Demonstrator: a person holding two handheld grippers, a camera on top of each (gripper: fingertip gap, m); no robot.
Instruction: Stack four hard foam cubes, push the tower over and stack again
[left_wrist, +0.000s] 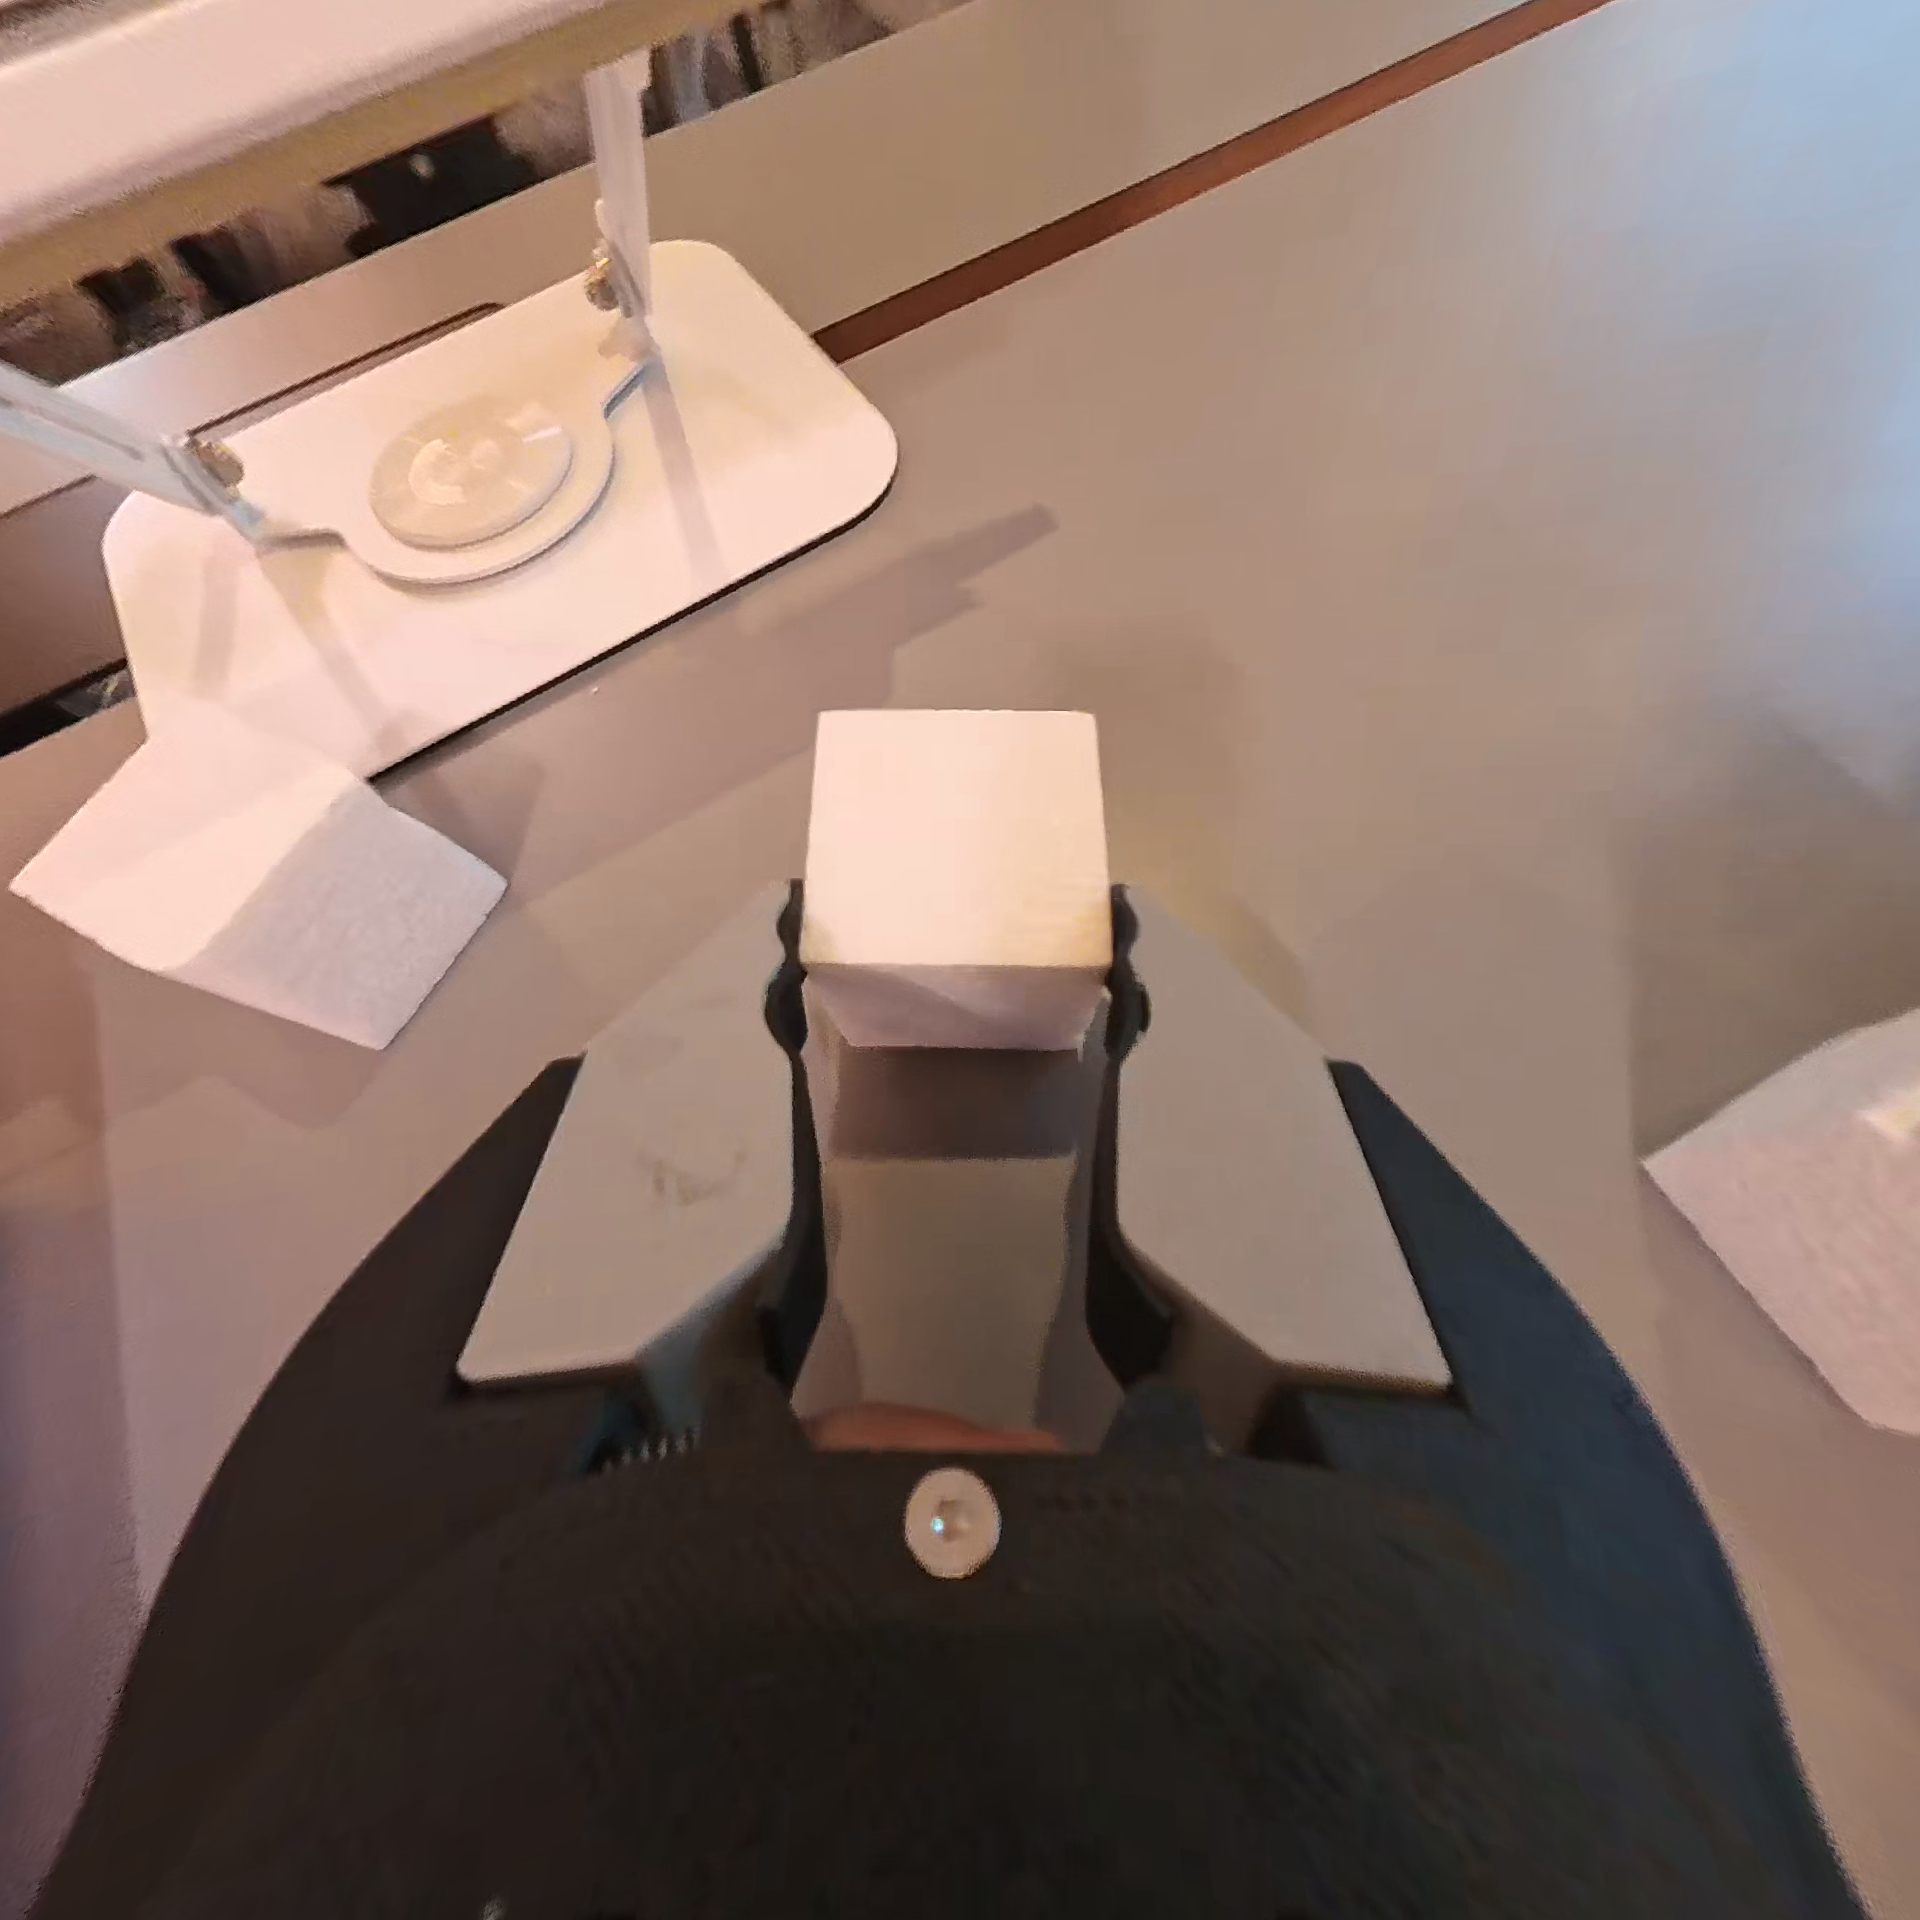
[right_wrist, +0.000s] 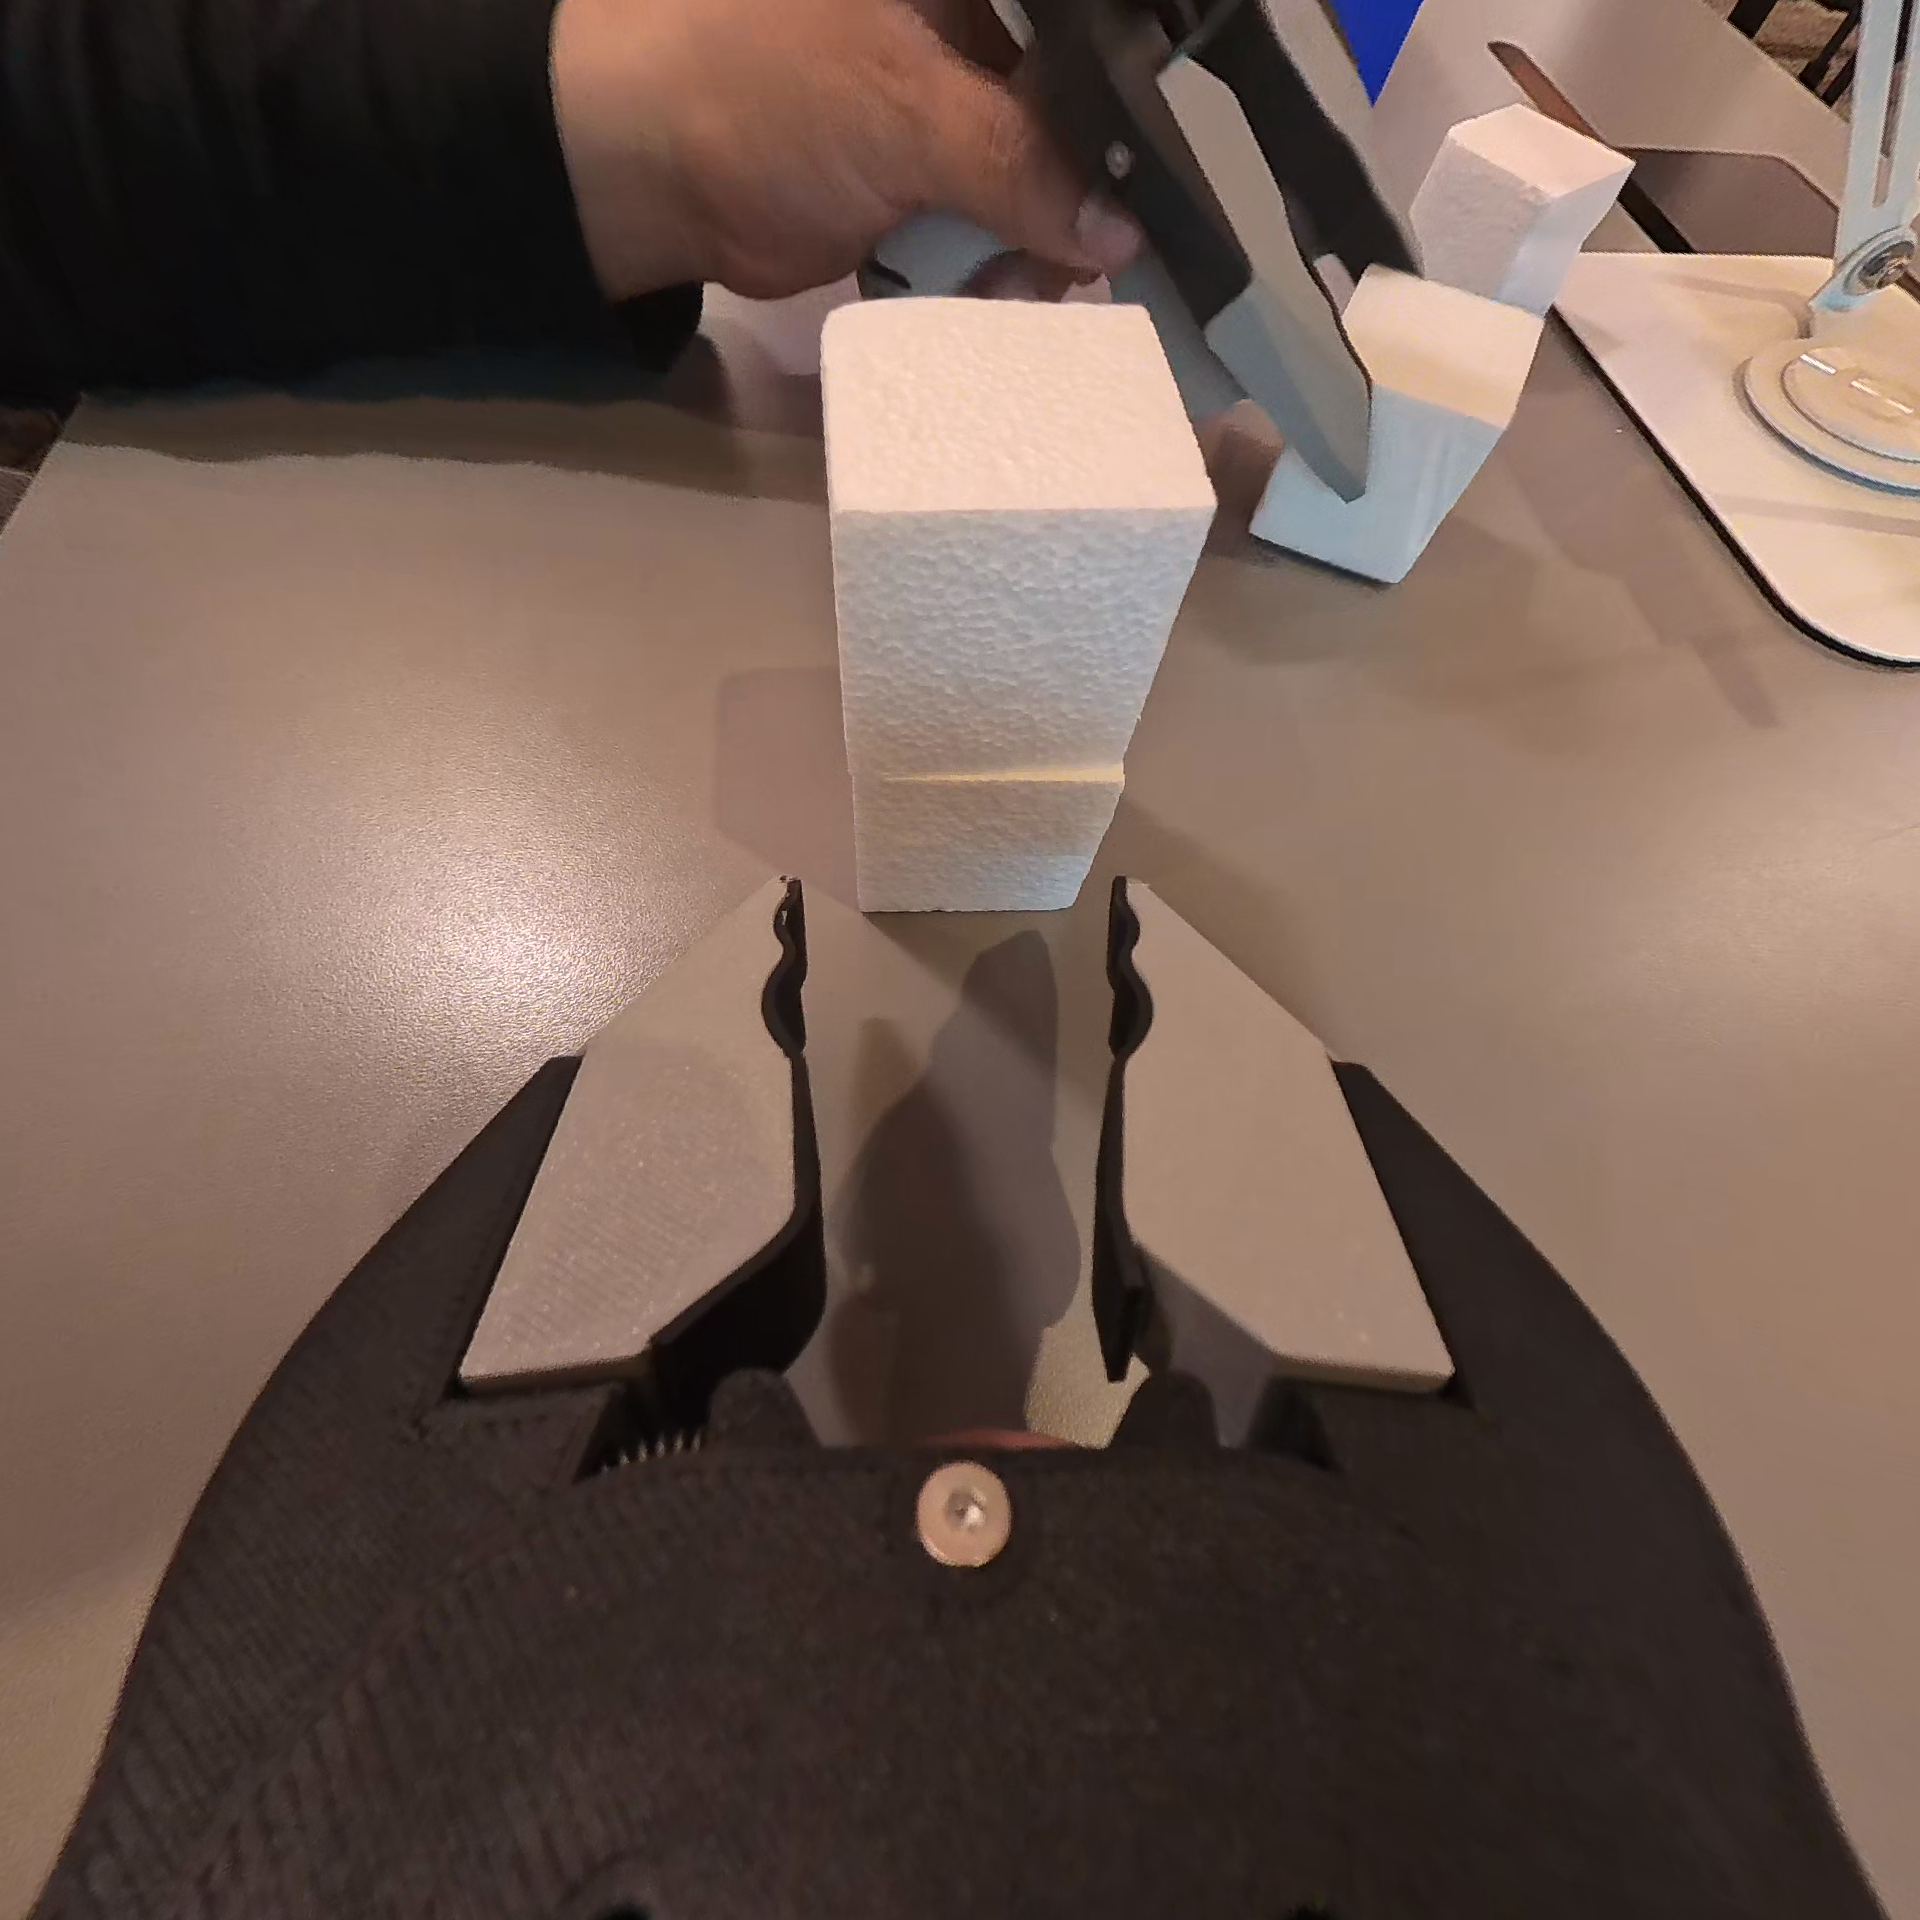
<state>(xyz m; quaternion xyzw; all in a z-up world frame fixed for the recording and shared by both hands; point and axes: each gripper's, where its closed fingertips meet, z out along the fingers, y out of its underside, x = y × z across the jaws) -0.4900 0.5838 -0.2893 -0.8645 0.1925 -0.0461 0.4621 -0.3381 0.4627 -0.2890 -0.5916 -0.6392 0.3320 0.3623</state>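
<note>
Left wrist view: left tool (left_wrist: 956, 935) level, clamped around cube (left_wrist: 951, 831)

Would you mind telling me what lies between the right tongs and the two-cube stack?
Nothing: in the right wrist view, only bare grey table separates the open right tongs from the stack.

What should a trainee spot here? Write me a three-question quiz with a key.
1. True or false: the black-and-grey right gripper grips a white hard-foam cube.
2. How many white foam cubes form the stack in front of the right gripper on the grey table? A one, B two, C four.
3. Fill in: the left gripper is shut on a white foam ____.
Key: 1 false, its jaws stand open and empty; 2 B; 3 cube.
</note>
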